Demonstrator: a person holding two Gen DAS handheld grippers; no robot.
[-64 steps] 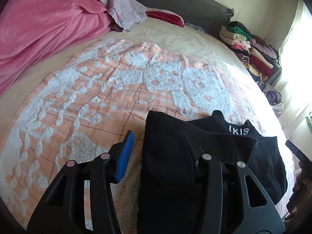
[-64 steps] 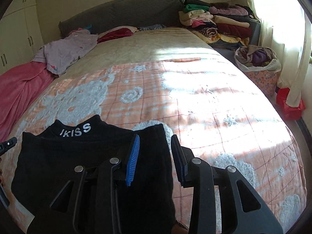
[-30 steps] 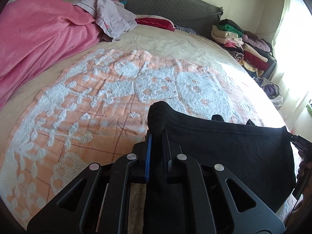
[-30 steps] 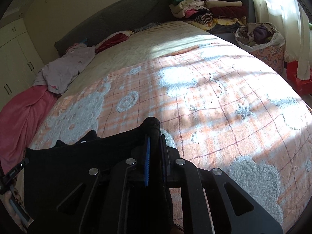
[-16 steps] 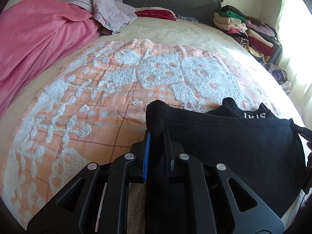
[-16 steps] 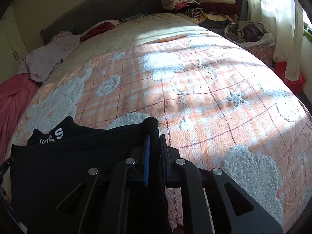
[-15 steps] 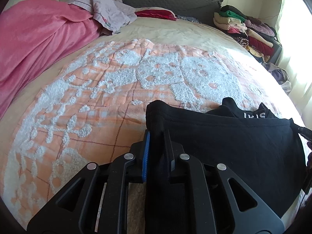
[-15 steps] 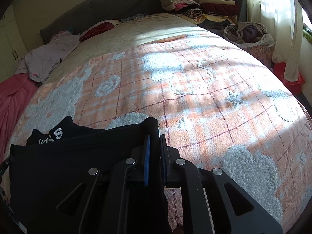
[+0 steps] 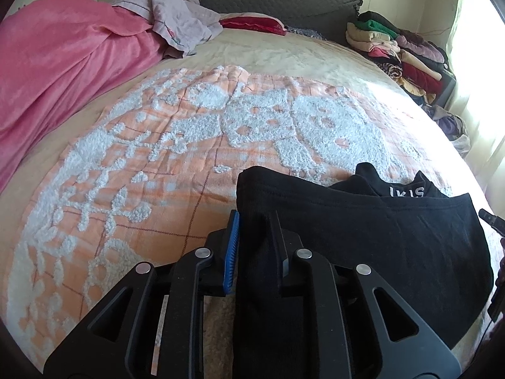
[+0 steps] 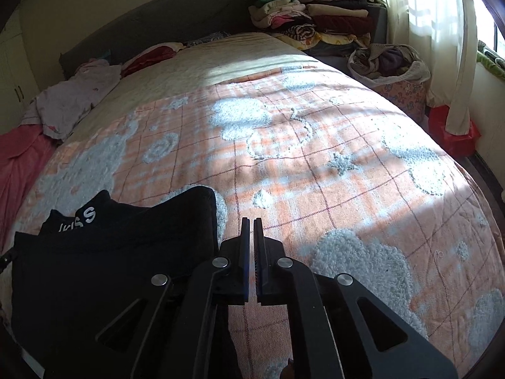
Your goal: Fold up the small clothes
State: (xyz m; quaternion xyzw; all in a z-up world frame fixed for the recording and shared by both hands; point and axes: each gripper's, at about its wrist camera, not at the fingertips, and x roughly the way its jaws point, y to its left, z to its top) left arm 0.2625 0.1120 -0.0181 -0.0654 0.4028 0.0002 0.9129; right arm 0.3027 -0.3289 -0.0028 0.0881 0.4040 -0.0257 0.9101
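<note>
Since half a second ago, two changes. Left gripper (image 9: 254, 237): its jaws are opening, with the folded corner of the black garment (image 9: 363, 246) between them but the blue pad now standing off the cloth. Right gripper (image 10: 251, 246): it now sits just to the right of the garment's corner over the bedspread (image 10: 315, 164), jaws together and nothing between them, where before it was clamped on that corner.

Location of the work item: the garment lies on the near edge of the bedspread, doubled over, with a white-lettered waistband (image 9: 405, 192) showing beyond the top layer. Its upper edge runs roughly straight between the two corners.

Step in hand, as judged: release after laying one fold. The cloth has been set down and both tools are letting go.

Next move, as judged: the left gripper needs to clear the corner without dragging the layer askew. After that, either a further fold across the garment or transfer to a stack would follow. Which one cannot be told from these views.

Other items noted, not involved: a pink blanket (image 9: 63, 63) at the left, folded clothes (image 10: 315, 15) beyond the bed.
</note>
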